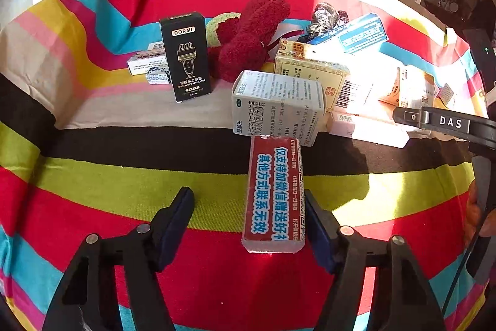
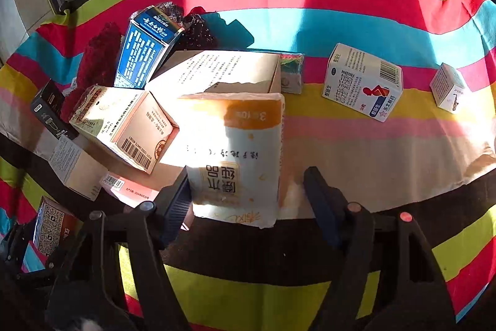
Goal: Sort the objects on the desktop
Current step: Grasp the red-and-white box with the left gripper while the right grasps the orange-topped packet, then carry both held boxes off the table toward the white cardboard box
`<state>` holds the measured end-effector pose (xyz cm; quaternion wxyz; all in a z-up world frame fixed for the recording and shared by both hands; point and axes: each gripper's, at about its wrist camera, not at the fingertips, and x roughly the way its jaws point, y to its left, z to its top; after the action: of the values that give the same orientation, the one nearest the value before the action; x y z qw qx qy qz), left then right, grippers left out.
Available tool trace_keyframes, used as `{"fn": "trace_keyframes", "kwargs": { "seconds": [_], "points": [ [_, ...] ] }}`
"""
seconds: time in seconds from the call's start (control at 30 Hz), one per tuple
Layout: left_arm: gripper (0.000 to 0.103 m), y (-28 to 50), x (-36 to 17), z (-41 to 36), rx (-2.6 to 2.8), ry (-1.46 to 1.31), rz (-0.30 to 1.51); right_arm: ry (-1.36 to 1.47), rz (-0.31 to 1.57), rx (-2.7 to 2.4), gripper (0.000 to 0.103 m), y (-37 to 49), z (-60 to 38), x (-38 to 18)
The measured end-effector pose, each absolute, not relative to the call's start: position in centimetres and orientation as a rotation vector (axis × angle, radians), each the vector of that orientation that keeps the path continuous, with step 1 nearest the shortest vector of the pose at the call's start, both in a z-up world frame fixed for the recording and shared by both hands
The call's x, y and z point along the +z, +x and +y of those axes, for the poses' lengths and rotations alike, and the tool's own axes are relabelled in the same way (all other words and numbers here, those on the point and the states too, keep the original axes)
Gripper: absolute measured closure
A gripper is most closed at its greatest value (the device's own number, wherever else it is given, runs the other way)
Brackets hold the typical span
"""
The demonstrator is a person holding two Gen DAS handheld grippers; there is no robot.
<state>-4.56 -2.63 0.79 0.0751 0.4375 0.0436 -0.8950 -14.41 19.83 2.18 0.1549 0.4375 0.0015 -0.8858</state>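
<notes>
Left tongs (image 1: 249, 207): fingers spread wide. A red rectangular card box with blue-and-white lettering (image 1: 274, 196) lies lengthwise between them, at 12 o'clock from the wrist, on the striped cloth covering the tabletop (image 1: 93, 176). The right-side finger sits against or just beside the box's long edge; the left-side finger is well apart from it. Not gripped.

Right tongs (image 2: 246, 182): fingers also apart. A white-and-orange soft plastic tissue pack (image 2: 238, 157) stands between them. The left-side finger appears to touch its lower corner; the right-side finger is clear of it. No clamping visible.

Surroundings, left wrist view: a tall black upright carton marked DORMI (image 1: 186, 56) at 11 o'clock, a dark red fluffy fabric item (image 1: 251, 36) at 12 o'clock, and a pale grey-white medicine carton (image 1: 277, 106) touching the red box's far end.

Handling judgement:
- Red box: probably light, stiff thin card, glossy face. Take across the long sides near mid-length; moderate squeeze, since the walls may buckle.
- Tissue pack: light, soft, compressible, slick film. Pinch across the broad faces low on the body; expect it to deform and possibly slip.
</notes>
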Motion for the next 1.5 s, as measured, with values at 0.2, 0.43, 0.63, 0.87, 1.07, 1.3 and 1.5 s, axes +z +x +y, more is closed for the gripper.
{"fn": "trace_keyframes", "kwargs": {
  "seconds": [0.2, 0.43, 0.63, 0.87, 1.07, 1.3, 1.5],
  "points": [
    [0.074, -4.1, 0.9, -5.4, -2.754, 1.247, 0.337, 1.152, 0.008, -2.568, 0.049, -8.6, 22.2, 3.6],
    [0.074, -3.4, 0.8, -4.4, -2.785, 1.188, 0.283, 1.177, 0.001, -2.519, 0.049, -1.5, 25.0, 3.0],
    [0.074, 0.8, 1.5, -3.1, -2.793, 1.152, 0.249, 1.164, 0.054, -2.488, 0.049, 2.2, 25.3, 3.1],
    [0.074, 6.0, 2.9, -1.1, -2.767, 1.131, 0.096, 1.14, 0.072, -2.437, 0.049, 4.9, 24.2, 3.0],
    [0.074, 10.8, 3.2, -1.9, -2.735, 1.149, 0.158, 1.107, 0.153, -2.387, 0.049, 7.6, 22.3, 2.9],
    [0.074, 18.2, 5.8, -3.2, -2.798, 1.13, 0.366, 1.031, 0.125, -2.349, 0.049, 9.1, 21.9, 4.7],
    [0.074, 25.2, 12.7, -6.4, -2.799, 0.87, 0.519, 0.807, 0.211, -2.329, 0.049, 12.6, 20.2, 9.5]
  ]
}}
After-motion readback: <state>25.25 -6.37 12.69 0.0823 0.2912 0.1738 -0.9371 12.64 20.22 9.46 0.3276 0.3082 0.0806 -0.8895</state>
